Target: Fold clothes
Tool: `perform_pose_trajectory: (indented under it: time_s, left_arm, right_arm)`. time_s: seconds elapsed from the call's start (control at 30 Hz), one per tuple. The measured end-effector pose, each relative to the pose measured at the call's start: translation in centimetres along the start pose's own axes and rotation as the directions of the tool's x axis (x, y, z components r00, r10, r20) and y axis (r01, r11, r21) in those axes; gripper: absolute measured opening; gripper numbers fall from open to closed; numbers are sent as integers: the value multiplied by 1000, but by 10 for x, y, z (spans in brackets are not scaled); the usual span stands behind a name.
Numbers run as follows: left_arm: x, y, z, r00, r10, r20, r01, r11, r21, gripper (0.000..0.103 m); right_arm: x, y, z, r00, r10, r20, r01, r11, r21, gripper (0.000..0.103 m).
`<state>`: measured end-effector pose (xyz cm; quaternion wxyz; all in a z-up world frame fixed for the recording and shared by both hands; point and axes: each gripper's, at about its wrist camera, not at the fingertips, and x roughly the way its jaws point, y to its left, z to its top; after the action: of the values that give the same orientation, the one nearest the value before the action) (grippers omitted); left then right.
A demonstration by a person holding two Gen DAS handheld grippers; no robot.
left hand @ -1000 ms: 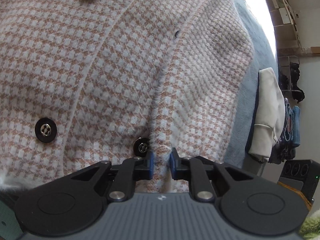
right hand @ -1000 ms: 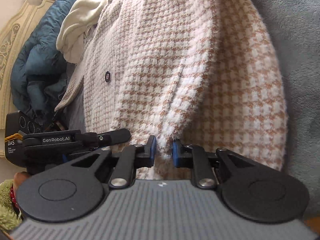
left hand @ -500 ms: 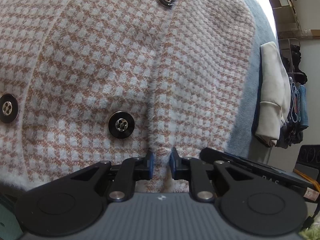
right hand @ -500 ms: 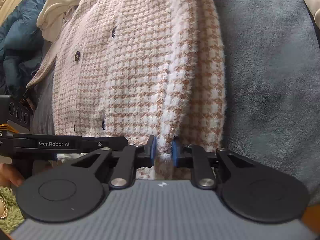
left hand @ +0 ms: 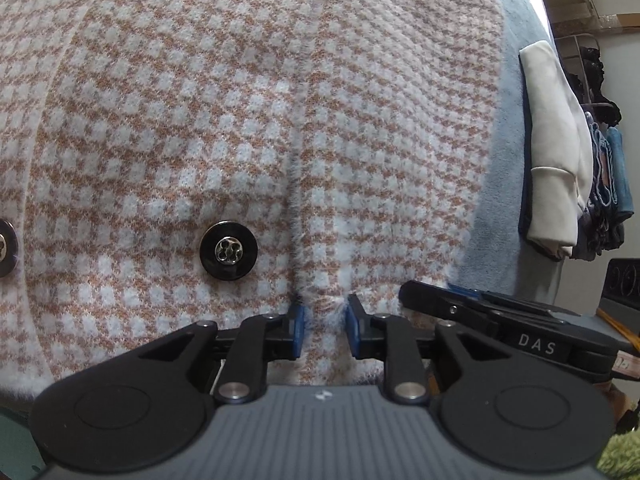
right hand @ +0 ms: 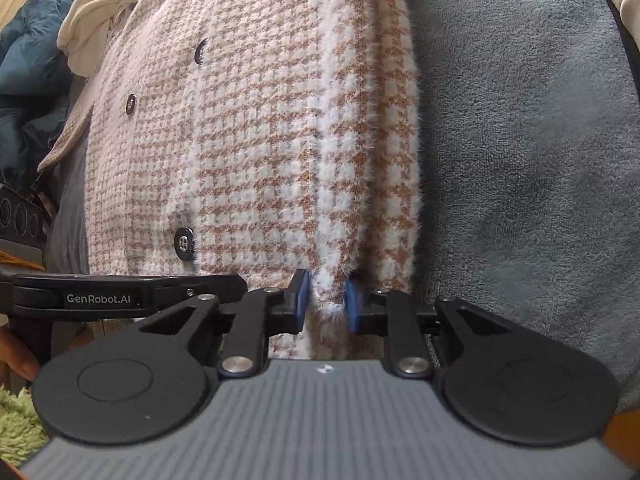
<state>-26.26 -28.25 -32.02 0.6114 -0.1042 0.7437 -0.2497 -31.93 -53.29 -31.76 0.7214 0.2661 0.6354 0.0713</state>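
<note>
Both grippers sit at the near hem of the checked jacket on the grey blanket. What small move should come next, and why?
Probably finish letting go and draw both back. The jaws of the left gripper and right gripper are opening, with the hem of the fuzzy pink-and-white houndstooth jacket between them, and it lies flat on the grey fleece blanket, folded edge along its right side.
</note>
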Motion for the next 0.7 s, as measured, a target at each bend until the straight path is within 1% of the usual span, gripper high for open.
perform_pose_trajectory:
  time_s: [0.03,0.07,0.13,0.2,0.23,0.3,0.33,0.37,0.43,0.47,0.5,0.57,0.63,0.67,0.7]
  left_arm:
    - [-2,-2,3,1000,8,-4,-8,1000,2,29]
    - [-8,-1,5,1000,19,-6,-19,1000,7,33]
    - [-23,1,10,1000,22,-5,-22,1000,11,33]
    - [-39,3,18,999,27,23,-28,999,20,33]
    - [-46,2,25,998,31,45,-32,999,28,33]
    - [-56,-4,43,994,33,105,-39,998,58,32]
    - [-61,-8,53,990,31,136,-41,996,74,32]
    - [-62,-14,65,985,21,171,-37,995,93,32]
    - [-57,-36,97,971,-14,241,-18,991,132,32]
    - [-54,-49,112,962,-31,273,-11,988,151,32]
    - [-48,-61,130,951,-44,305,-8,986,169,32]
    - [-38,-84,167,924,-80,373,-1,977,212,32]
    - [-30,-98,196,897,-110,428,0,968,249,33]
    - [-22,-100,210,891,-101,444,-15,968,251,34]
    - [-13,-100,221,889,-75,452,-39,971,238,34]
  right_arm:
    - [-3,-2,-1,1000,8,-1,-8,1000,8,23]
    - [-5,-3,-2,1000,12,-8,-12,1000,17,29]
    - [-14,-3,-5,999,-1,-38,2,1000,10,34]
    - [-32,-1,-5,999,-27,-28,26,999,-40,35]
    - [-43,-1,-2,999,-41,7,41,997,-66,35]
    - [-67,-2,11,992,-27,121,38,995,-91,35]
    - [-75,-3,22,983,-13,186,30,995,-92,35]
    - [-82,-4,33,968,2,250,21,995,-93,33]
    - [-89,-4,57,926,34,375,5,995,-102,30]
    - [-87,-3,68,906,45,421,3,994,-113,25]
    - [-84,-1,80,887,49,459,9,992,-124,23]
    - [-74,2,105,850,54,524,21,990,-137,18]
    - [-61,2,120,832,72,550,0,992,-129,15]
    - [-54,1,125,825,84,560,-15,992,-127,14]
    - [-45,0,129,827,88,555,-23,992,-124,14]
